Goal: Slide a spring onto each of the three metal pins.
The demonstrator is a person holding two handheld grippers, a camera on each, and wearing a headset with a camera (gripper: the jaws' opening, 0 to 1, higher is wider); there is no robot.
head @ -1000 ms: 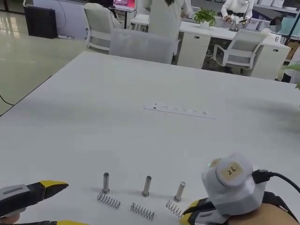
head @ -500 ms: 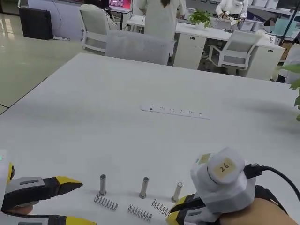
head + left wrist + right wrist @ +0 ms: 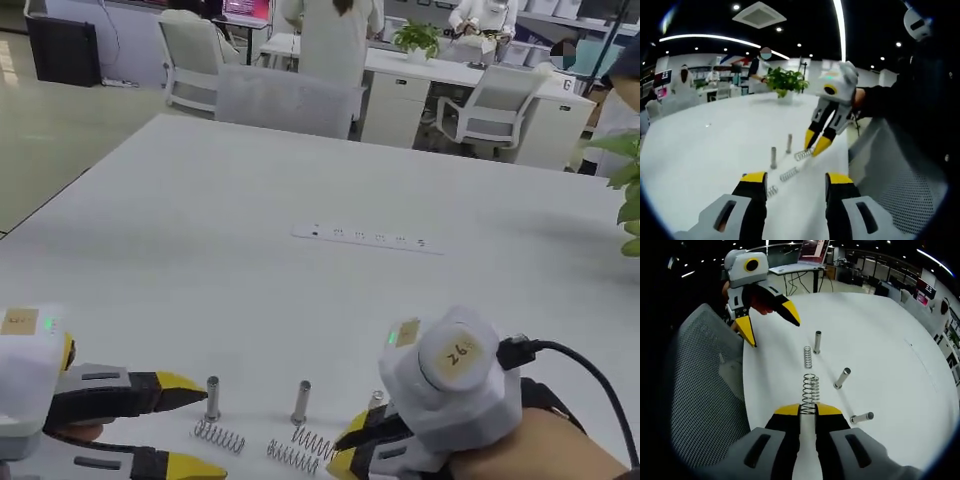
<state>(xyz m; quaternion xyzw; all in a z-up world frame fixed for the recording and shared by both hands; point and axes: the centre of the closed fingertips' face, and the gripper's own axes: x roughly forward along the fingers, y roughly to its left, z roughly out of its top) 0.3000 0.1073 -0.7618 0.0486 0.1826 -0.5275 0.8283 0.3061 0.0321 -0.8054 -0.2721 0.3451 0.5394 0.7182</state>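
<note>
Since 1.0 s ago, we see the right hand-held gripper (image 3: 808,410) has closed on one spring (image 3: 809,387) by its end and carried it near the middle pin. Left hand-held gripper (image 3: 796,177) hovers, jaws wide apart. Three metal pins (image 3: 301,400) stand on the white bench (image 3: 300,180), with office desks (image 3: 470,75) beyond.

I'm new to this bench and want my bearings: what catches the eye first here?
The right tool, its yellow tips shut on a spring near the front edge of the white table. Just beyond stand three metal pins in a row, with two more springs lying before them; the left tool hangs open alongside.
</note>
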